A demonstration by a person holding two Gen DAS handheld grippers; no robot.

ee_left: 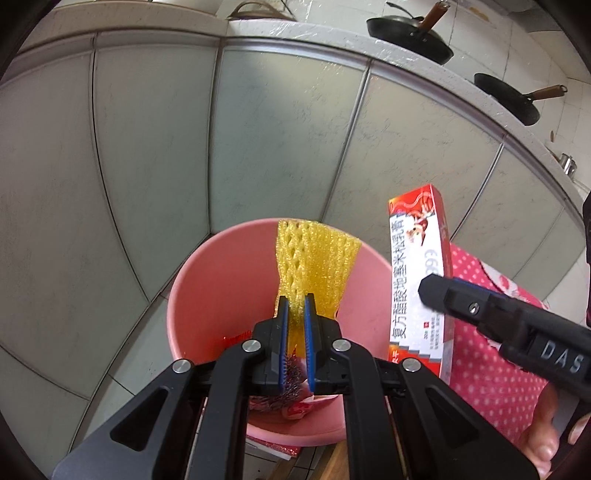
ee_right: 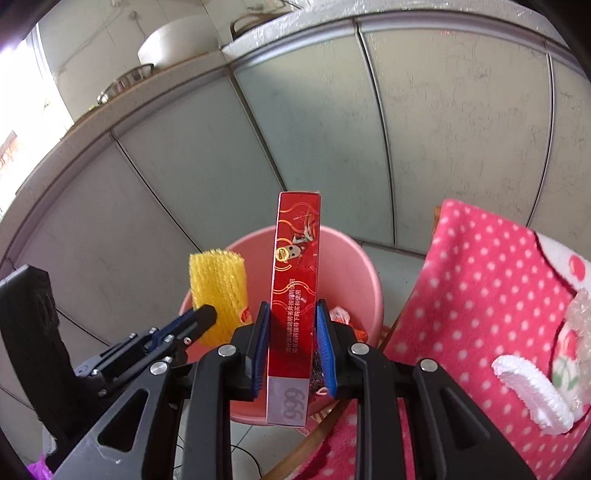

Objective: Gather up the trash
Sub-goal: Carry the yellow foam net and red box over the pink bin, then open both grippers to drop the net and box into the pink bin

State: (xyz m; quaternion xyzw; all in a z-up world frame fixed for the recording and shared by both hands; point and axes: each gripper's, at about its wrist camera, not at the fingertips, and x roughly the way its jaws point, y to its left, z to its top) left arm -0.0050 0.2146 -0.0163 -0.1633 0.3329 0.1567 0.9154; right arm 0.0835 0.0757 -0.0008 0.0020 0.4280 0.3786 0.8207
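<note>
A pink plastic bin stands on the floor below both grippers, with scraps of trash lying in its bottom. My left gripper is shut on a yellow foam fruit net that sticks up over the bin's mouth. In the right wrist view the same yellow net shows at the left, held by the left gripper. My right gripper is shut on a long red and white medicine box, held upright over the bin. The left wrist view shows that box at the right, clamped by the right gripper.
Grey cabinet doors rise behind the bin under a counter with two black pans. A pink polka-dot cloth covers a chair at the right, with a white foam piece on it. A hand holds the right gripper.
</note>
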